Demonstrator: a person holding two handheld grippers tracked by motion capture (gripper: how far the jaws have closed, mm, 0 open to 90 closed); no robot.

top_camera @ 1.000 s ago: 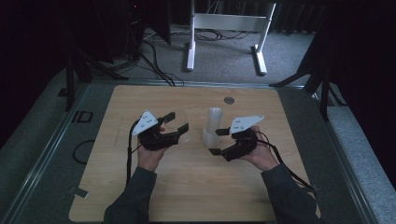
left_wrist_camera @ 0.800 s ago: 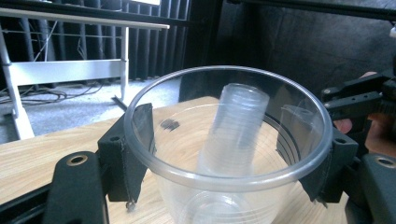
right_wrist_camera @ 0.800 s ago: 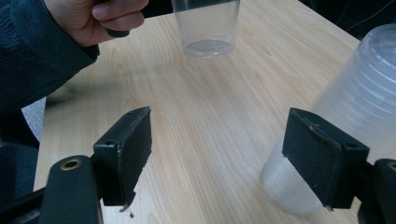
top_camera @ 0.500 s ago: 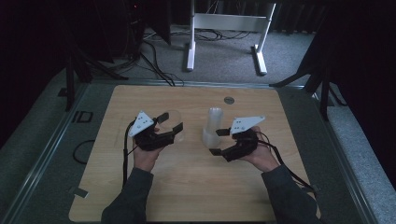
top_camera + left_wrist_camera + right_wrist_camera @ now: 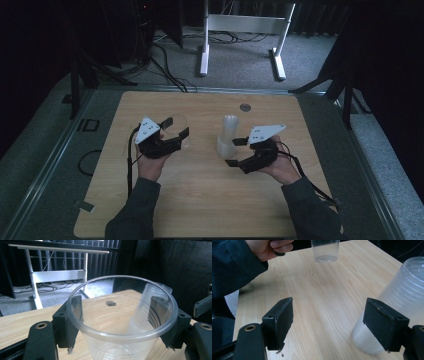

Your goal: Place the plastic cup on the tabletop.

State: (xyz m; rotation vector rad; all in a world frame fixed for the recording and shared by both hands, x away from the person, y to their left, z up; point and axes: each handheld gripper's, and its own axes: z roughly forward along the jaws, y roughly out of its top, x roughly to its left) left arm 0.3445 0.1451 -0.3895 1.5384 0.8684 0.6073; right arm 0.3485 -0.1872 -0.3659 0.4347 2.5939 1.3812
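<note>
A single clear cup is clamped in the left gripper, apart from the cup stack. The right gripper is held with jaws apart beside that stack. Setting the cup down upright is likely called for next.

— Held where? One clear, round-rimmed plastic cup, upright, mouth up, pinched at opposite sides of its wall just under the rim, lifted off the wooden table, over the left half, nearer the far edge than the near one.

— And the other piece? A frosted, translucent stack of nested plastic cups, upside down, wide mouth on the table, narrow base on top. Standing right of centre, towards the far edge, leaning slightly. Well apart from the single cup.
</note>
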